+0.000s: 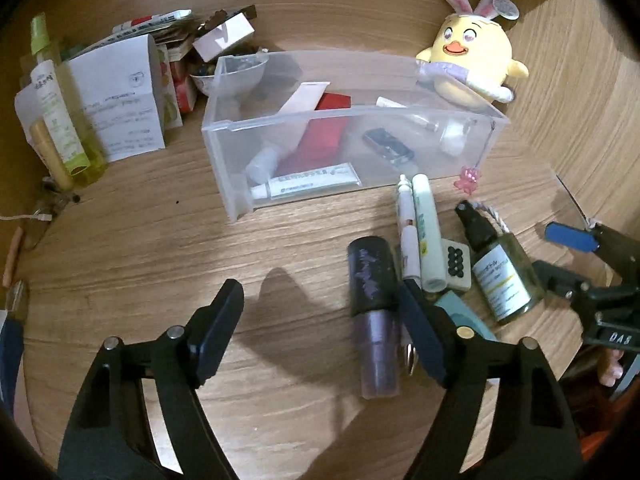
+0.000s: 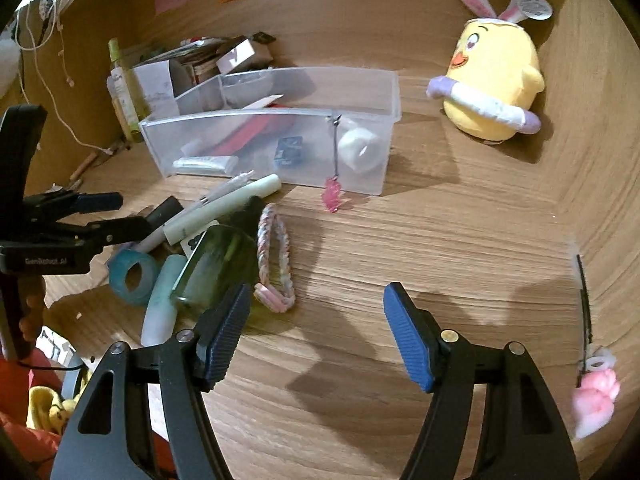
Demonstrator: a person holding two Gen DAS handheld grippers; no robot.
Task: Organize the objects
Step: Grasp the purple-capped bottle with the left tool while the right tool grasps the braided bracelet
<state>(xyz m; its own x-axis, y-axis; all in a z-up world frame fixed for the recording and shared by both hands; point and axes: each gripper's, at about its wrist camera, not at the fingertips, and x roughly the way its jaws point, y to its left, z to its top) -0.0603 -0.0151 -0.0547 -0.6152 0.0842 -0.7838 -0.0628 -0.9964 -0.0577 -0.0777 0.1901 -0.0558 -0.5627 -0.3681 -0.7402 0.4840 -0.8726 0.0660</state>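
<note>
Hovering over the table (image 1: 160, 248), left gripper (image 1: 320, 328) jaws apart, purple bottle (image 1: 374, 312) lying just inside the right jaw; right gripper (image 2: 316, 328) jaws apart, green bottle (image 2: 216, 268) touching left jaw; clear bin (image 1: 340, 140) ahead.

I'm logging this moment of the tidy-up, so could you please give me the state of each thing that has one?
Left gripper: open, empty.
Right gripper: open, empty.
Clear plastic bin: lidless, partly filled.
Green glass spray bottle: lying flat, capped.
Purple tube with black cap: lying flat, capped.
Yellow plush chick: upright.
</note>
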